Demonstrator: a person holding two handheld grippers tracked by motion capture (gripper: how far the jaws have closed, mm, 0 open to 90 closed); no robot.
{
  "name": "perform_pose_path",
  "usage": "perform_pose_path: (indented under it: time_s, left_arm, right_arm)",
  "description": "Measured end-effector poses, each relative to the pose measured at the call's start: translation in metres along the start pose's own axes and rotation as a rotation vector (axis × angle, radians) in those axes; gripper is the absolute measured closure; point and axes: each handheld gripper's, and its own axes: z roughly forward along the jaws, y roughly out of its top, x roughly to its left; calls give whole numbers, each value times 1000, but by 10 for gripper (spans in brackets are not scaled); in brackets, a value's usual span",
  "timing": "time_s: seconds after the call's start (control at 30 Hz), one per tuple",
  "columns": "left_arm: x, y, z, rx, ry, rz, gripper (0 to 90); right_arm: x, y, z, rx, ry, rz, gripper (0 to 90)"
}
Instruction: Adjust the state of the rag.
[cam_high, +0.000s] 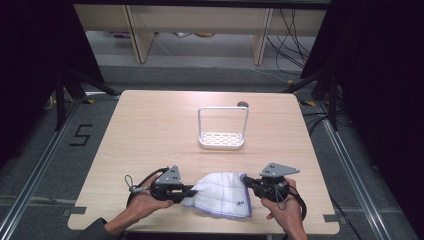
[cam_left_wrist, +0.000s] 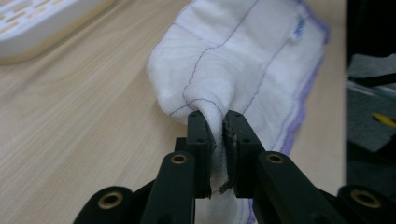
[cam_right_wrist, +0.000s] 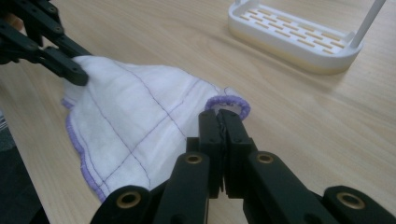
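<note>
Spanning most of the high view, the wooden table (cam_high: 150, 130) carries a white rack (cam_high: 222, 131) toward its far side, well apart from the white cloth (cam_high: 222, 196) at the near edge. Left gripper (cam_high: 191, 190) pinches one bunched corner, right gripper (cam_high: 246, 180) the purple-hemmed opposite corner; pinched folds hide between pads.
</note>
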Motion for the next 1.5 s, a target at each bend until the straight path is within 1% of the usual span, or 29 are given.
perform_pose_path:
  time_s: [0.03, 0.07, 0.1, 0.13, 0.17, 0.3, 0.37, 0.4, 0.43, 0.47, 0.53, 0.57, 0.6, 0.67, 0.73, 0.77, 0.8, 0.83, 0.87, 0.93, 0.97, 1.03, 1.1, 1.13, 1.17, 1.3, 1.4, 1.43, 1.5]
  left_arm:
    - [0, 0, 0, 0, 0, 0, 811]
    - [-9, 10, -18, -34, -12, 23, 811]
    - [-9, 10, -18, -34, -12, 23, 811]
    - [-17, 19, -33, -63, -4, 31, 811]
    - [-17, 19, -33, -63, -4, 31, 811]
    - [-24, 30, -49, -98, -27, 15, 809]
    - [-23, 32, -44, -91, -52, -6, 805]
    - [-16, 30, -32, -53, -46, -19, 798]
    - [-16, 30, -32, -53, -46, -19, 794]
    - [1, 20, -11, -11, -2, -56, 778]
    - [13, 12, 2, 23, 55, -82, 715]
    - [13, 12, 2, 23, 55, -82, 656]
    - [21, 8, 9, 37, 81, -103, 656]
    - [27, 4, 11, 14, 93, -178, 418]
    - [27, 4, 6, 1, 104, -186, 364]
    - [27, 4, 6, 1, 104, -186, 346]
    - [25, 3, 1, 5, 112, -171, 330]
    - [23, 1, -3, 8, 120, -159, 330]
    - [20, -4, -10, 16, 135, -137, 312]
    - [18, -8, -14, 11, 131, -128, 303]
    - [12, -18, -21, 30, 132, -107, 310]
    - [10, -22, -24, 44, 137, -100, 310]
    - [7, -30, -26, 66, 133, -98, 336]
    - [5, -34, -26, 70, 125, -104, 352]
    - [5, -34, -26, 70, 125, -104, 372]
    - [0, -34, -23, 69, 127, -84, 409]
    - [-4, -32, -19, 64, 123, -34, 436]
    - [-5, -32, -16, 62, 120, -34, 441]
    - [-4, -31, -10, 73, 85, -44, 437]
  right_arm:
    - [0, 0, 0, 0, 0, 0, 892]
    - [5, 4, -5, -8, 9, 15, 892]
    - [5, 4, -5, -8, 9, 15, 892]
    - [8, 8, -8, -27, 8, -4, 892]
    - [7, 11, -8, -48, 8, -34, 892]
    - [10, 17, -9, -40, 16, -7, 892]
    - [5, 18, -5, -46, 9, -24, 892]
    - [0, 16, 5, -35, 5, -6, 892]
    - [0, 16, 5, -35, 5, -6, 892]
    - [-8, 12, 17, 35, -28, -19, 891]
    - [-15, 8, 26, 88, -82, -13, 891]
    - [-15, 8, 26, 88, -82, -13, 891]
    - [-22, 4, 31, 106, -97, -15, 890]
    - [-35, -6, 37, 164, -116, 29, 858]
    - [-40, -10, 37, 146, -152, 29, 752]
    - [-40, -10, 37, 146, -152, 29, 752]
    - [-42, -10, 29, 139, -179, 64, 606]
    - [-42, -10, 29, 139, -179, 64, 606]
    - [-37, -12, 18, 88, -170, 51, 543]
    - [-34, -12, 14, 75, -157, 46, 525]
    - [-19, -15, 2, 60, -117, 36, 499]
    - [-12, -17, -2, 56, -106, 18, 498]
    - [0, -23, -8, 69, -83, 17, 491]
    - [9, -30, -7, 76, -73, -6, 491]
    - [16, -33, -7, 99, -64, 19, 491]
    - [25, -40, -3, 135, -69, -43, 497]
    - [32, -46, -2, 174, -52, -40, 520]
    - [31, -47, -1, 168, -55, -67, 524]
    - [35, -49, 0, 179, -43, -57, 528]
